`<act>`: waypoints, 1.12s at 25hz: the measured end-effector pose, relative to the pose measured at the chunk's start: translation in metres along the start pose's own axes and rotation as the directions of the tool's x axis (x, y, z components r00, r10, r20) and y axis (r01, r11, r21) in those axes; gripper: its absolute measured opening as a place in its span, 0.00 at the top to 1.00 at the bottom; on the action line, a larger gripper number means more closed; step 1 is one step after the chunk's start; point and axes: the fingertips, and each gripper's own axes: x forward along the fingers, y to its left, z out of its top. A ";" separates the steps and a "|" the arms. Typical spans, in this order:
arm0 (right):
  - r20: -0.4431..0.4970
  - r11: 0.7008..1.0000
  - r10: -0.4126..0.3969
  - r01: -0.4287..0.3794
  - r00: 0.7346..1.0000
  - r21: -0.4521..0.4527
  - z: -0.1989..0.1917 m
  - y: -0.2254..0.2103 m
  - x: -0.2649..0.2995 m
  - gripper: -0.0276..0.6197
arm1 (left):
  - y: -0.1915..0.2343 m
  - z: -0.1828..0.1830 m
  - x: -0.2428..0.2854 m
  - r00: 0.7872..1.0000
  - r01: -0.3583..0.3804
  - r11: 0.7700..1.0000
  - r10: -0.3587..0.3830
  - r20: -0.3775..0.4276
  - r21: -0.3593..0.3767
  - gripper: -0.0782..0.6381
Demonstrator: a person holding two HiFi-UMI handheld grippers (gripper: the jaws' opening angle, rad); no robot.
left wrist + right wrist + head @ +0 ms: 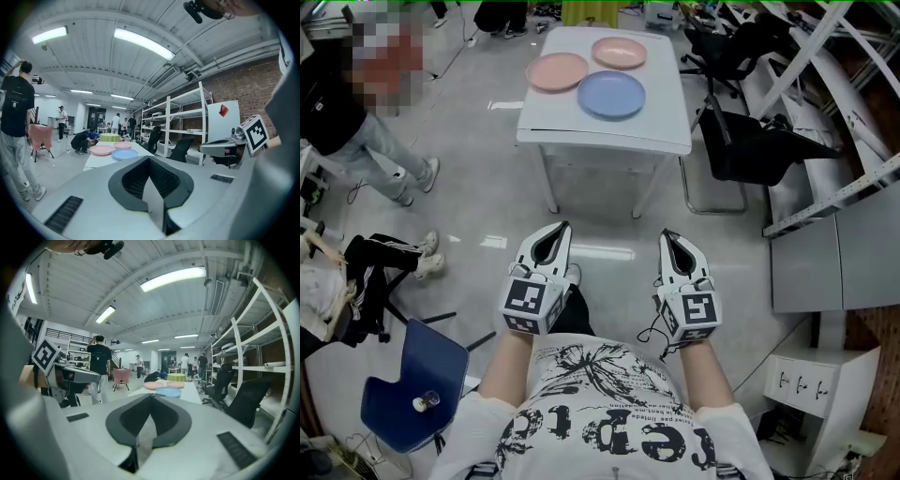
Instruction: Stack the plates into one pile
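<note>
Left claw (562,227), right claw (667,235) closed, empty

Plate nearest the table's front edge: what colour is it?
The plate is light blue, seen best in the head view.

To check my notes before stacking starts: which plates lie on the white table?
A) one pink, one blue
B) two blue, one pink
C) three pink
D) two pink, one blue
D: the table holds a pink plate, a second pink plate and a blue plate.

Shirt (609,436): large black lettering, upside down, word unreadable. No other legible text.
</note>
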 end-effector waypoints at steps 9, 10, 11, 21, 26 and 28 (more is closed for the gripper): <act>-0.027 0.997 -0.072 0.073 0.997 0.026 0.045 -0.026 0.171 0.95 | 0.137 0.042 0.133 0.998 0.057 0.998 -0.057 -0.003 -0.007 0.88; -0.028 0.997 -0.077 0.078 0.997 0.028 0.049 -0.028 0.190 0.95 | 0.154 0.044 0.147 0.998 0.057 0.998 -0.057 -0.003 -0.006 0.88; -0.028 0.996 -0.080 0.081 0.996 0.029 0.052 -0.030 0.209 0.95 | 0.170 0.047 0.161 0.998 0.058 0.998 -0.058 -0.005 -0.006 0.88; -0.056 0.997 -0.071 0.072 0.996 0.029 0.078 -0.046 0.349 0.95 | 0.272 0.063 0.254 0.997 0.066 0.997 -0.068 -0.044 -0.035 0.88; -0.066 0.998 -0.055 0.057 0.996 0.021 0.080 -0.071 0.408 0.95 | 0.297 0.057 0.302 0.995 0.064 0.997 -0.067 -0.072 -0.049 0.88; -0.063 0.999 -0.040 0.041 0.997 0.010 0.083 -0.085 0.433 0.95 | 0.307 0.054 0.324 0.996 0.040 0.997 -0.045 -0.076 -0.059 0.88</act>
